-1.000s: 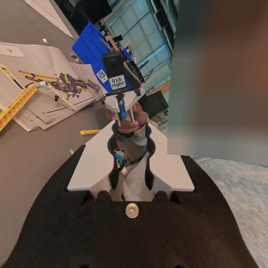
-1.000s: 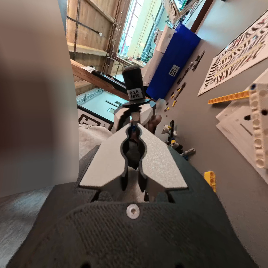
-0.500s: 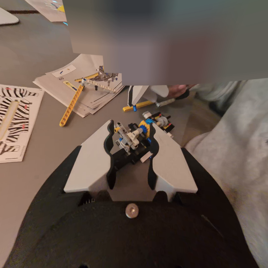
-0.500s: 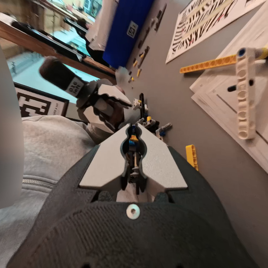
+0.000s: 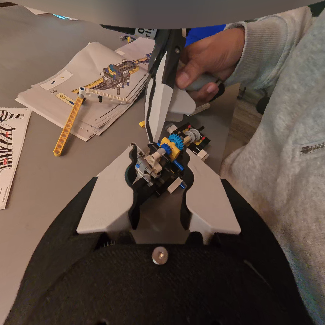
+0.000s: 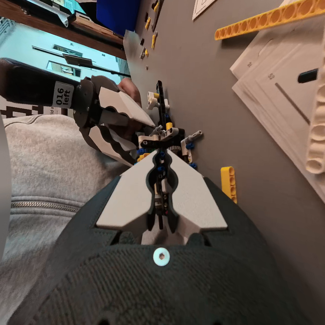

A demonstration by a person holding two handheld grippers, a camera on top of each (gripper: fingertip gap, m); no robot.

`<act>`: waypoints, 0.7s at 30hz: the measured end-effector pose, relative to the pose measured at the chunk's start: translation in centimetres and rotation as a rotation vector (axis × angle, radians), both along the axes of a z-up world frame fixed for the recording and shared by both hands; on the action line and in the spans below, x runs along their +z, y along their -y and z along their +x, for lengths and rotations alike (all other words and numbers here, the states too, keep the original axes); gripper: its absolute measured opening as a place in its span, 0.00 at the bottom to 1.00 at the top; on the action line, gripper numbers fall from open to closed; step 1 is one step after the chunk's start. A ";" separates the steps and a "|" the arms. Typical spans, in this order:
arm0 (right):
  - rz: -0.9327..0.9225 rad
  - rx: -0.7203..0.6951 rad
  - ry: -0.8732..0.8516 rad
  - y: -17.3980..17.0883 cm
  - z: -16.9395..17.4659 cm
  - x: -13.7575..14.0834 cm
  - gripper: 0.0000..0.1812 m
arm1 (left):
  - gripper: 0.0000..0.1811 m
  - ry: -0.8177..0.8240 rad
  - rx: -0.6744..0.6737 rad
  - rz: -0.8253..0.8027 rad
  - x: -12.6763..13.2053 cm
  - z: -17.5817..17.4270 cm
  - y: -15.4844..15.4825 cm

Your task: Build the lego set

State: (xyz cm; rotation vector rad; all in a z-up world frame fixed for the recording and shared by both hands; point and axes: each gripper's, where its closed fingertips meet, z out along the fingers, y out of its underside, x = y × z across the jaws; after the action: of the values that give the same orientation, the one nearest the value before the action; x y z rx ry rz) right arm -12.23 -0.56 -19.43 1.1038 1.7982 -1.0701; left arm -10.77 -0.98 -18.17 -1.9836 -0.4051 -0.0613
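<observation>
A lego assembly (image 5: 158, 167) with a black frame, grey and white parts and a yellow block with blue gears sits between the fingers of my left gripper (image 5: 159, 149), which is shut on it just above the grey table (image 5: 44, 184). My right gripper (image 5: 151, 140) comes down from above, and its tips touch the assembly beside the blue gears. In the right wrist view my right gripper (image 6: 161, 152) is almost closed on a small blue pin (image 6: 161, 154), tips against the assembly (image 6: 163, 139). The left gripper (image 6: 140, 146) shows there too, at the left.
An open instruction booklet (image 5: 98, 84) lies at the back left with a long yellow beam (image 5: 68, 123) and a white beam (image 5: 103, 93) on it. A striped sticker sheet (image 5: 8, 149) is far left. A short yellow beam (image 6: 227, 182), loose parts (image 6: 153, 38) and a blue box (image 6: 116, 14) are also there. A grey sleeve (image 5: 281, 158) fills the right. Both grippers' tips are close together, under 4 cm apart.
Both grippers came down from mid-air to the table. The right gripper moved in with the blue pin until its tips met the assembly held by the left gripper.
</observation>
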 end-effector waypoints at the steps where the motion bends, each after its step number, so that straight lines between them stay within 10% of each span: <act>1: -0.008 0.004 0.011 0.1 0.1 0.0 0.01 | 0.28 0.002 -0.003 -0.006 -0.2 0.0 0.0; 21: -0.050 -0.005 0.091 0.7 -0.3 -0.2 0.01 | 0.21 0.058 -0.038 0.018 -0.4 0.4 -0.1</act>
State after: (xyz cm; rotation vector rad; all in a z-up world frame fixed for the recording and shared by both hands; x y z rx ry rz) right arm -12.52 -1.25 -19.61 1.1095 1.6892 -1.0455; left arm -10.40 -0.89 -18.52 -1.9751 -0.4032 -0.1467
